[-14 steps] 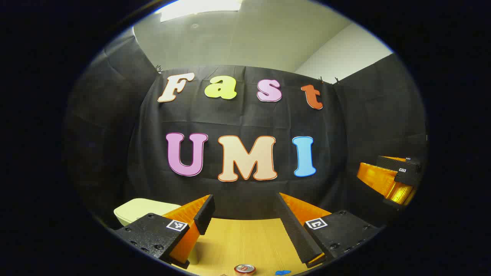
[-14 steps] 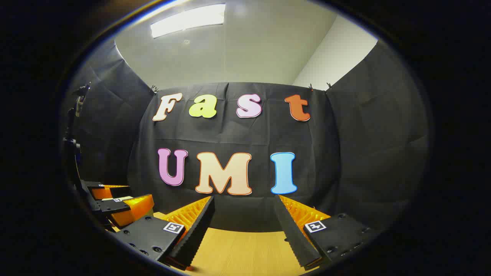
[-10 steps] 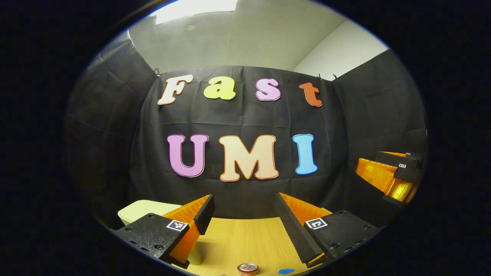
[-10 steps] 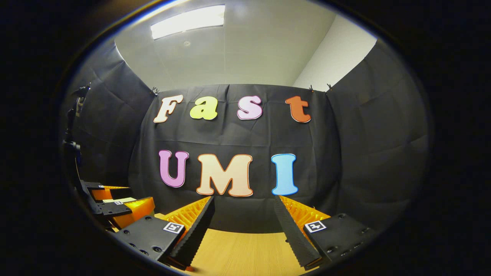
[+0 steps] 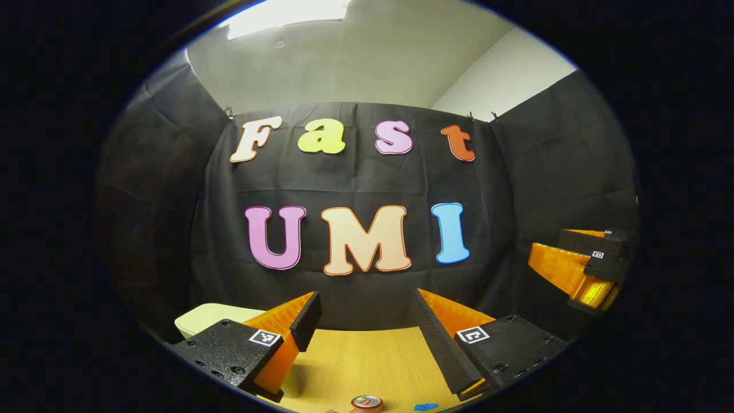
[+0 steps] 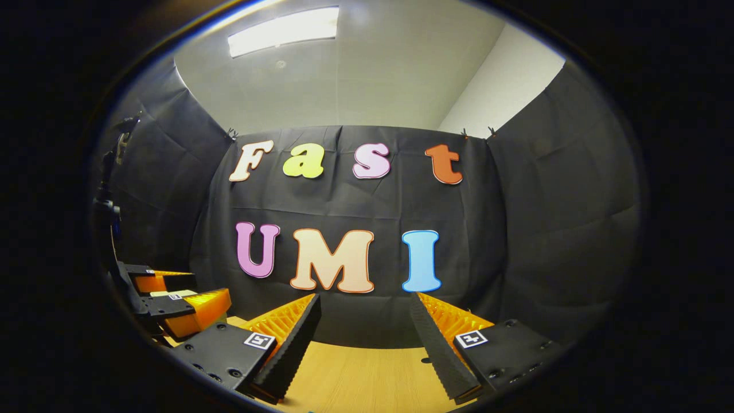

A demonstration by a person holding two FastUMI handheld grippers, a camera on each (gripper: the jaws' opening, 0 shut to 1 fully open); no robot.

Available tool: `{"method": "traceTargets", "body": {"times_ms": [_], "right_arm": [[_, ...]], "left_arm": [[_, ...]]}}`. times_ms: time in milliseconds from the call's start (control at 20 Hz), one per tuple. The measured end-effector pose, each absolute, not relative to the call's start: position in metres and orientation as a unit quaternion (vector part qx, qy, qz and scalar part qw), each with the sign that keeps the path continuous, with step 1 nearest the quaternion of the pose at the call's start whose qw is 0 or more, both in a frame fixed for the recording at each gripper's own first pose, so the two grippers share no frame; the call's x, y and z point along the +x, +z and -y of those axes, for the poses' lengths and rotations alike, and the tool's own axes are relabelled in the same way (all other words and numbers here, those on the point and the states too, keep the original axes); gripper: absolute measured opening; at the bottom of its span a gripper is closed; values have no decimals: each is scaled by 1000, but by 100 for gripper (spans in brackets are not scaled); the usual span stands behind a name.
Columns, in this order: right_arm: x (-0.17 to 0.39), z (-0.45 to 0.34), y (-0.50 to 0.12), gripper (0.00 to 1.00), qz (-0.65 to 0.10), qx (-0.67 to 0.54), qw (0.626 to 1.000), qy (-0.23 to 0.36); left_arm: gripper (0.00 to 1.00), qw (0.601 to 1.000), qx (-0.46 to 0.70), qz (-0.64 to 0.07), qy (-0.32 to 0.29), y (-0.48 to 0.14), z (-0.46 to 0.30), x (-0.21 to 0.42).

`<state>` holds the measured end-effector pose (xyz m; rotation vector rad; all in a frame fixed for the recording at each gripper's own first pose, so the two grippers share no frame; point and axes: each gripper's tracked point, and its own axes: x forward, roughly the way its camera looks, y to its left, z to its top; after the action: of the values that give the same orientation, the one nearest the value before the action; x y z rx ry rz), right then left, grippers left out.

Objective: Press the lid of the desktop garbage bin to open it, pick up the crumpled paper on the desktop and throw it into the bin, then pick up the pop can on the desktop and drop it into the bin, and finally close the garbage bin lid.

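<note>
In the left gripper view, a pale bin (image 5: 209, 316) with its lid down stands at the far left of the wooden bench (image 5: 367, 361), close to the black cloth wall (image 5: 355, 183). The bin sits partly behind the left finger (image 5: 304, 312) of the left gripper (image 5: 364, 321), whose tongs are spread wide with bare bench between them and nothing held. At the near edge of the bench, just below the gap between the fingers, the top of a pop can (image 5: 366, 403) shows, standing upright. Just right of the can, also at the near edge, lies a small blue thing (image 5: 425, 407); what it is cannot be told. A scrap of something shows beside the can on its left, too little to name, so the crumpled paper cannot be placed with certainty. At the far right of this view the right gripper (image 5: 590, 267) hangs above the bench's right side, well apart from the can.

In the right gripper view, the left gripper (image 6: 172, 295) appears at the far left, its tongs apart. The right gripper (image 6: 364, 324) takes the lower middle, tongs spread wide and empty, over bare bench (image 6: 367, 378) that runs back to the cloth wall (image 6: 355, 201). A ceiling light (image 6: 284, 37) glows above.
</note>
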<state>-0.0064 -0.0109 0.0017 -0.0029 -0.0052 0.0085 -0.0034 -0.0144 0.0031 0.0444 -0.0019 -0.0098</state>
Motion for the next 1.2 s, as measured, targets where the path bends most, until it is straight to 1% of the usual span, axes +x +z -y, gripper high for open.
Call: {"method": "traceTargets", "body": {"times_ms": [100,200,250,300,350,400,450,500,550,600,800,850,900,1000,1050,1100,1150,1200], "right_arm": [[-6,13,-1,98,0,-2,1000,3],[-6,12,-6,100,-6,4,1000,6],[-7,11,-10,98,-9,8,1000,9],[-6,10,-10,98,-10,9,1000,10],[-7,11,-10,100,-10,9,1000,11],[-6,10,-10,98,-10,9,1000,12],[-6,8,-11,100,-10,8,1000,14],[-5,6,-11,100,-9,7,1000,17],[-5,5,-12,100,-10,7,1000,19],[-4,3,-13,98,-10,6,1000,22],[-2,-3,-21,98,-20,1,999,31],[-3,-6,-22,98,-22,1,999,33],[-3,-9,-23,96,-23,1,999,36],[-4,-15,-24,100,-24,0,999,42],[-4,-18,-25,98,-25,-1,999,44],[-4,-21,-25,98,-25,-1,999,45],[-4,-24,-25,98,-25,-1,999,46],[-5,-28,-27,98,-26,-1,998,48]], "left_arm": [[95,1000,28,-4,-1,0,13,0],[95,1000,26,-13,5,-5,10,4],[95,1000,22,-14,8,-5,8,4],[95,1000,17,-15,11,-5,6,4],[95,1000,13,-16,14,-6,5,5],[95,1000,10,-17,16,-6,4,5],[95,1000,9,-18,16,-7,2,5],[97,1000,9,-18,17,-8,1,6],[96,1000,11,-20,17,-8,0,5],[93,1000,14,-20,19,-9,-1,4],[75,999,30,-11,22,-5,-7,4],[66,999,39,-5,22,-1,-9,3],[57,999,45,1,21,1,-10,3],[43,999,45,10,9,7,-7,0],[36,999,46,12,8,10,-8,-1],[29,999,48,15,12,11,-15,-1],[14,998,51,17,19,13,-20,-3],[16,998,53,16,21,11,-25,-4]]}}
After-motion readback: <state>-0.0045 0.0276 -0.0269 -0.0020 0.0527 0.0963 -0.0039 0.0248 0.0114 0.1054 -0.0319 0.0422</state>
